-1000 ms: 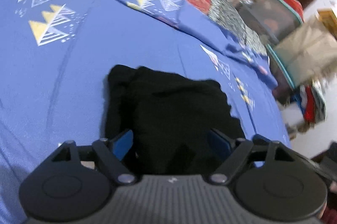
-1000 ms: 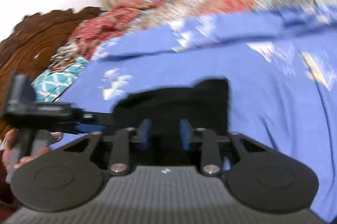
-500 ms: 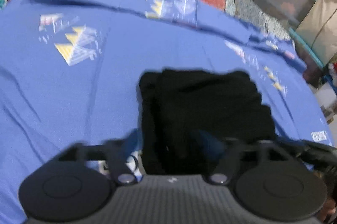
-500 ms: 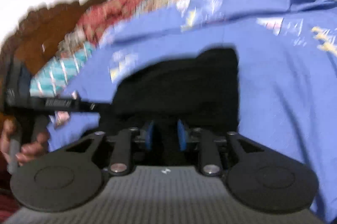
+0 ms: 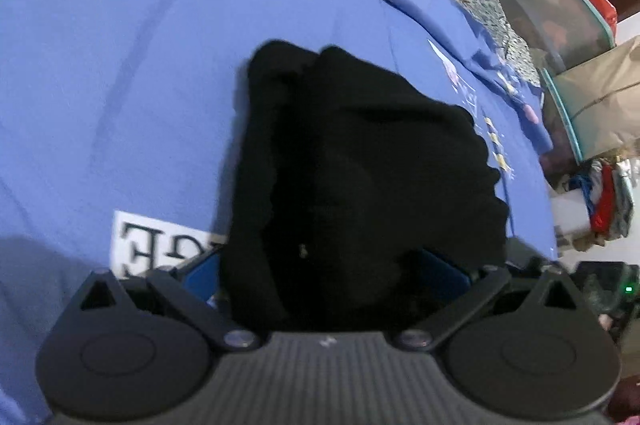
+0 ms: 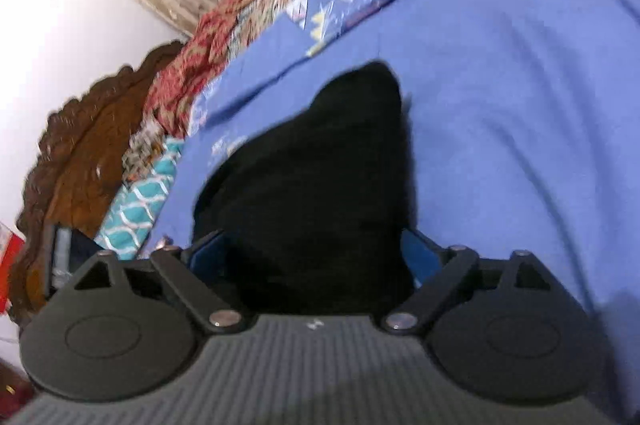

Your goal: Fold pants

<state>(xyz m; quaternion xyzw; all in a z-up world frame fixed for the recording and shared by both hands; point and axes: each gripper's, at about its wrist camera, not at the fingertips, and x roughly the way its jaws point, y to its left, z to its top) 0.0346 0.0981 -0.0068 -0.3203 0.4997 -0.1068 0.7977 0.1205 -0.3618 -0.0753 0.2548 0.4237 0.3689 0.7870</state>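
Blue bedsheet (image 5: 120, 73), folded black pants (image 5: 360, 165) lengthwise away from both spread tools

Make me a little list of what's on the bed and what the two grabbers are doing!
surface: blue bedsheet with triangle prints
garment: black pants, folded into a compact bundle on the sheet
left gripper: open, fingers either side of the bundle's near edge
right gripper: open, fingers straddling the bundle
extra: white label with letters beside the pants
background: patterned blanket, wooden headboard
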